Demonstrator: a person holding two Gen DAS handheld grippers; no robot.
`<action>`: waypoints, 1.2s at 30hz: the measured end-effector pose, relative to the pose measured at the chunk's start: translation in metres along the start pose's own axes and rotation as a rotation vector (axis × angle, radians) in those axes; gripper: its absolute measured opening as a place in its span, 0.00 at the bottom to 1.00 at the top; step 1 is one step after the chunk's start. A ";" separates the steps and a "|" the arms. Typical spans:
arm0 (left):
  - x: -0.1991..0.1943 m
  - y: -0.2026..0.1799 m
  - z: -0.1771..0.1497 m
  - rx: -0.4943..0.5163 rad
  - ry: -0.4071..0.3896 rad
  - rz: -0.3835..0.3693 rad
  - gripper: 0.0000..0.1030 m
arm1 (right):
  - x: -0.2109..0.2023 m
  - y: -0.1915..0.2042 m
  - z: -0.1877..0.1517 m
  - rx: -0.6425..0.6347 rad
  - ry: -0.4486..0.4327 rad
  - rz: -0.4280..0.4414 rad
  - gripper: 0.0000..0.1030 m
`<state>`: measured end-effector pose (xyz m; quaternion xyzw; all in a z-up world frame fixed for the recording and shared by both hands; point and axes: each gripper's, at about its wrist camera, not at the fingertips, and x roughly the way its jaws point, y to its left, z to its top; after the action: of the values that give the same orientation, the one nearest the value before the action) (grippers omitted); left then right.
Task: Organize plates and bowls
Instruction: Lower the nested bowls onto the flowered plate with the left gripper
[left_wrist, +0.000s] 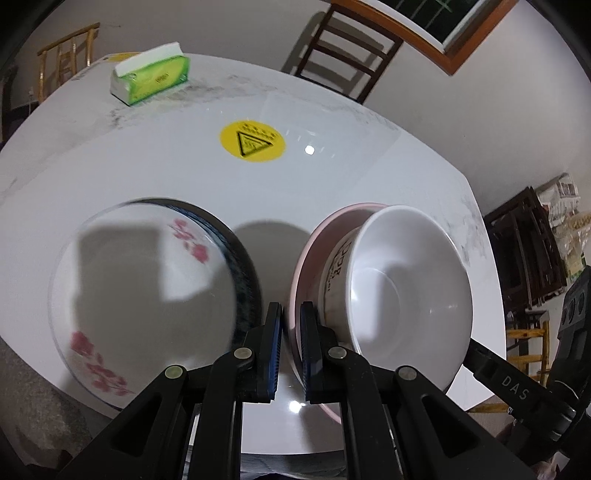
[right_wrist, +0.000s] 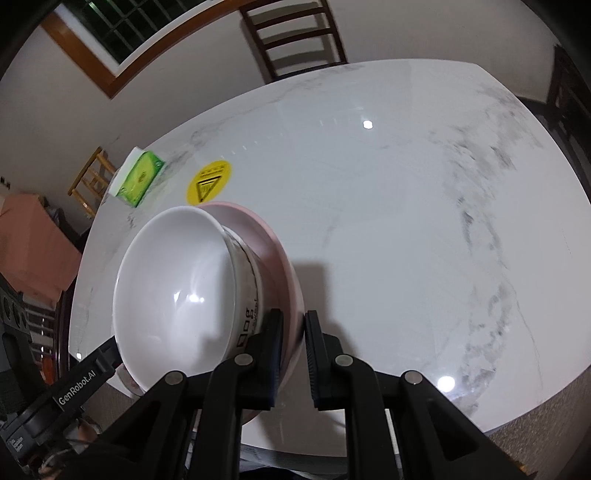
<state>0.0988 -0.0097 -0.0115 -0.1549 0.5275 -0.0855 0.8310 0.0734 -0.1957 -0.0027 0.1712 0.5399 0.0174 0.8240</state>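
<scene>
A white bowl (left_wrist: 402, 291) with black lettering sits in a pink plate (left_wrist: 314, 254). My left gripper (left_wrist: 291, 350) is shut on the pink plate's left rim. My right gripper (right_wrist: 293, 354) is shut on the plate's right rim (right_wrist: 291, 295); the bowl (right_wrist: 177, 291) is left of it. The plate and bowl appear held tilted above the white marble table (left_wrist: 147, 155). A white bowl with pink flowers (left_wrist: 144, 291) stacked in a dark-rimmed bowl (left_wrist: 243, 266) sits to the left of my left gripper.
A green tissue pack (left_wrist: 153, 75) lies at the table's far left. A yellow warning sticker (left_wrist: 253, 142) is on the table's middle. Wooden chairs (left_wrist: 343, 51) stand beyond the far edge. The table's right side (right_wrist: 424, 221) is bare marble.
</scene>
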 end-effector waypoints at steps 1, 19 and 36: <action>-0.003 0.004 0.003 -0.005 -0.006 0.002 0.05 | 0.000 0.006 0.002 -0.010 0.002 0.003 0.12; -0.058 0.092 0.025 -0.115 -0.095 0.110 0.05 | 0.027 0.118 0.005 -0.194 0.082 0.069 0.12; -0.044 0.141 0.015 -0.179 -0.048 0.138 0.05 | 0.069 0.149 -0.006 -0.229 0.167 0.052 0.12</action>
<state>0.0902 0.1385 -0.0168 -0.1936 0.5225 0.0230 0.8300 0.1194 -0.0390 -0.0206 0.0878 0.5963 0.1144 0.7897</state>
